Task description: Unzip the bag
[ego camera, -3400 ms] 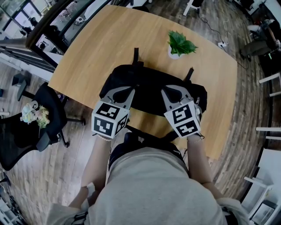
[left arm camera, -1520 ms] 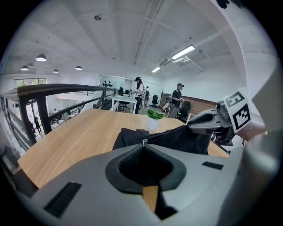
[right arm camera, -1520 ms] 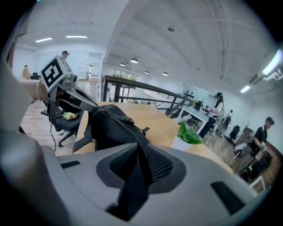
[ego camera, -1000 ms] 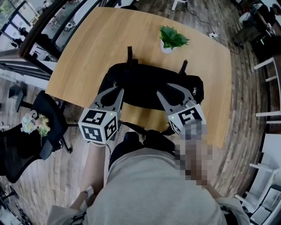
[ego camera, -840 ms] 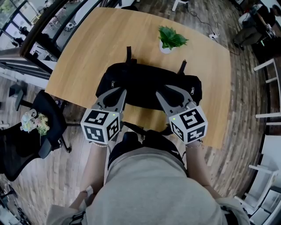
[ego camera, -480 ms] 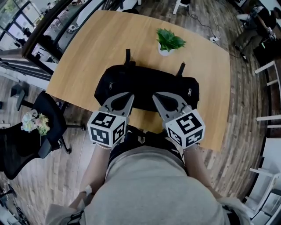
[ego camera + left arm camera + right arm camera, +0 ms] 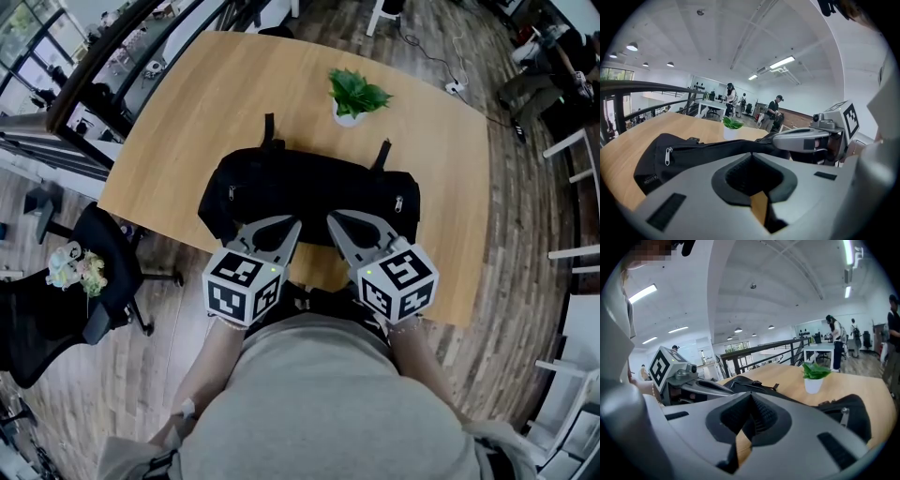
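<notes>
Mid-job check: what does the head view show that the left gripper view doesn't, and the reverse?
Head view only: the marker cube on the left gripper, and the black chair. Left gripper view only: its own jaws together, and people standing at the back. Both: the black bag, the plant, the table, and the right gripper, whose jaws have just been closing with nothing visible between them.

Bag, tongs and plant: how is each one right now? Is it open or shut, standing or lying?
Bag: lying flat on the table, looks zipped shut.
Left tongs: shut, nothing between them, tips at the bag's near edge.
Right tongs: have just been closing, now shut, nothing seen between them.
Plant: standing upright in its white pot.
</notes>
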Tool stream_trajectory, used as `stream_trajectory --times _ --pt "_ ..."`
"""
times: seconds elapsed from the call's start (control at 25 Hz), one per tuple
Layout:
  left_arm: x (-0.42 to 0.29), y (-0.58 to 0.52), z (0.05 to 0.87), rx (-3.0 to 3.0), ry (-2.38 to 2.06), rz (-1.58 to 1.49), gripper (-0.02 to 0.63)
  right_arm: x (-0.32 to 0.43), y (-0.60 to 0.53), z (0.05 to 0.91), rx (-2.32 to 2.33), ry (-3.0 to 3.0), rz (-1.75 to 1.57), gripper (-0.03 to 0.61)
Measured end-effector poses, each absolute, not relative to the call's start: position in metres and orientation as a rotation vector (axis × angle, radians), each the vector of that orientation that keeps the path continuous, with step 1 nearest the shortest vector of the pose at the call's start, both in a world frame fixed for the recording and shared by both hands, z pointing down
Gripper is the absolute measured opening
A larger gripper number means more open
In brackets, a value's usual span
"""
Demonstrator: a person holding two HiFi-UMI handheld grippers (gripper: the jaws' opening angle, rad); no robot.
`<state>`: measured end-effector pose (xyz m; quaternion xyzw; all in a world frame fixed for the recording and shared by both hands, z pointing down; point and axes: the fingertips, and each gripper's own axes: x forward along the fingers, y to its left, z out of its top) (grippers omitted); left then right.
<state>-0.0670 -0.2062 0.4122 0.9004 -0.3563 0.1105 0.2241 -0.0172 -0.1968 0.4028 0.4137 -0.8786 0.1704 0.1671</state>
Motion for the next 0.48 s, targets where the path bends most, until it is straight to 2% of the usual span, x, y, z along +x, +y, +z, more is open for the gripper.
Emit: stream_trajectory --times 0.48 --pt "-0.0624 -0.2023 0.4198 2.452 -1.037 0.304 0.018 -0.0089 -0.1917 0.4118 1.234 -2.465 0.502 0.006"
